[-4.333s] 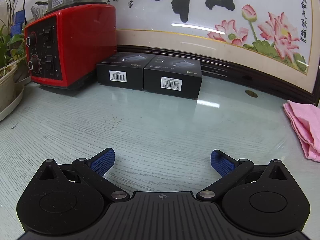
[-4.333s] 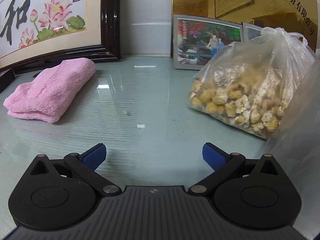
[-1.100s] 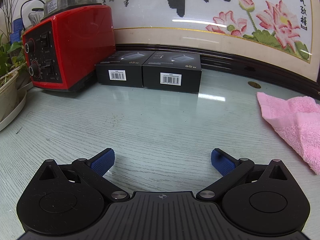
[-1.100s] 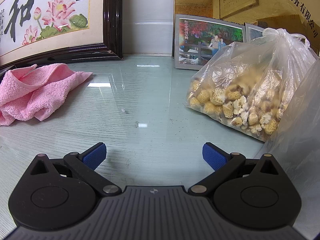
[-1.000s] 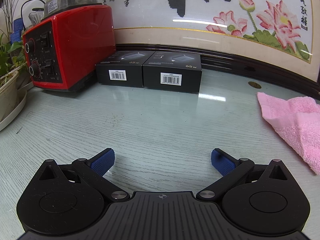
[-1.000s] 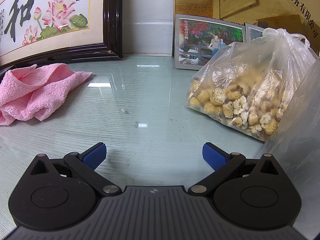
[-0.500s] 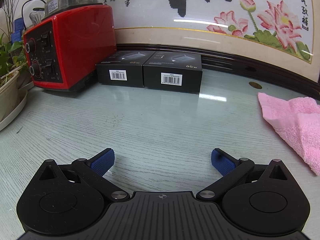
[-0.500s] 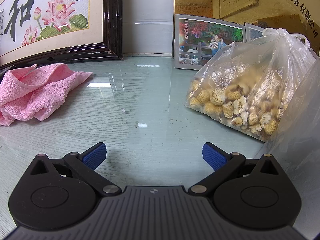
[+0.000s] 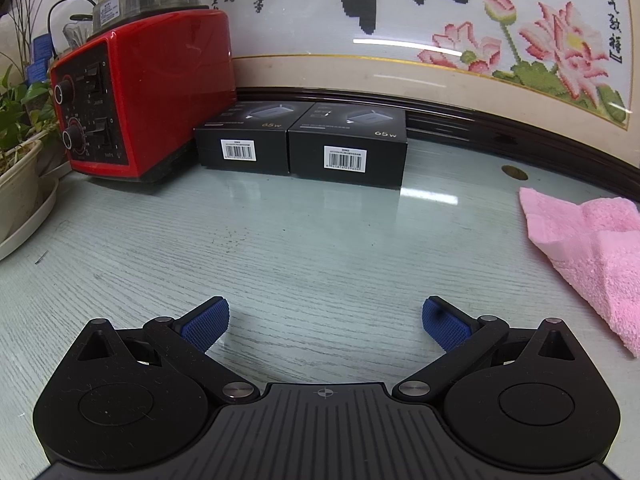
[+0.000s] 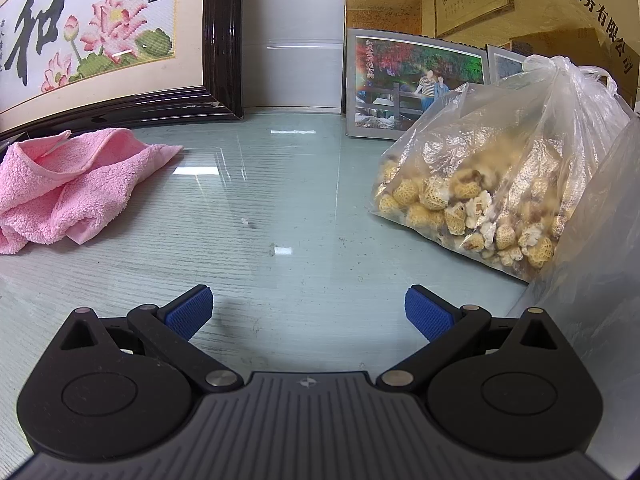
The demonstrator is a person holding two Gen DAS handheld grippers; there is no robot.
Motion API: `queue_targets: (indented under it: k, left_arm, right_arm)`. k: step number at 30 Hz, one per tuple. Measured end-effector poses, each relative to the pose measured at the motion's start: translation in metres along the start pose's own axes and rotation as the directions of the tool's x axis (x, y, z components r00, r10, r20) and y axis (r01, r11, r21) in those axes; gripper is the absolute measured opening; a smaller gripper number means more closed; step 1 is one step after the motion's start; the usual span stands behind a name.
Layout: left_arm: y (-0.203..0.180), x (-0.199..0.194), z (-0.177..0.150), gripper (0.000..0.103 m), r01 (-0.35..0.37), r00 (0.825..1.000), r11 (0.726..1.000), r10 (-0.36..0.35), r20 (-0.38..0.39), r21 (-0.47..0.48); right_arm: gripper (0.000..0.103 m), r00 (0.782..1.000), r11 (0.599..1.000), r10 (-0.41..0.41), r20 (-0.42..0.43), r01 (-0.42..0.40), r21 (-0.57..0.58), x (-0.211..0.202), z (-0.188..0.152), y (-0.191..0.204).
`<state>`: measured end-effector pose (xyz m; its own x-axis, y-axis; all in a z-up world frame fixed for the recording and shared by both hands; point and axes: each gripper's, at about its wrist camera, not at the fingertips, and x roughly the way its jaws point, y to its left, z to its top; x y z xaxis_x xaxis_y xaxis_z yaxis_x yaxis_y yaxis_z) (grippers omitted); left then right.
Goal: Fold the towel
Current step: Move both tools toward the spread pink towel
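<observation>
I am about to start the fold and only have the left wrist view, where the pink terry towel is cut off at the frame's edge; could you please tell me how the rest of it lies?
Observer: In the right wrist view the pink terry towel is crumpled, with loose overlapping layers, not flat.
Operator: Is the right gripper touching it?
Observer: No, the right gripper is open over bare glass tabletop, apart from the towel.
Operator: Is anything on its other side?
Observer: Yes, a clear plastic bag of pale netted lumps lies at the right.
</observation>
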<state>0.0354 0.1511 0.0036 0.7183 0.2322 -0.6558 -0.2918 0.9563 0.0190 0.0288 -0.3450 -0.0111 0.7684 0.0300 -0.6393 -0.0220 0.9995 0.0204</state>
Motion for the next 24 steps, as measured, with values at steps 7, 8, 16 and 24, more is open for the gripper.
queue_targets:
  k: [7,8,16,24]
  left_arm:
    - [-0.004,-0.001,-0.001,0.103,-0.026,1.0,0.999,0.026,0.0,-0.021]
    - [-0.005,-0.001,-0.001,0.103,-0.033,0.999,0.999,0.033,0.0,-0.027]
    - [-0.018,-0.007,-0.004,0.103,-0.014,1.0,0.999,0.015,0.005,-0.041]
    - [-0.061,-0.036,-0.006,0.103,0.124,0.991,0.99,-0.127,0.036,0.061]
  right_arm:
    - [0.103,1.0,1.0,0.0,0.0,0.0,0.001,0.0,-0.001,-0.001]
    - [0.103,1.0,1.0,0.0,0.0,0.0,0.001,0.0,-0.001,-0.001]
    - [0.103,1.0,1.0,-0.021,0.0,0.021,0.017,-0.001,-0.001,0.002]
    - [0.103,1.0,0.998,0.005,0.022,-0.007,0.065,-0.009,0.004,0.023]
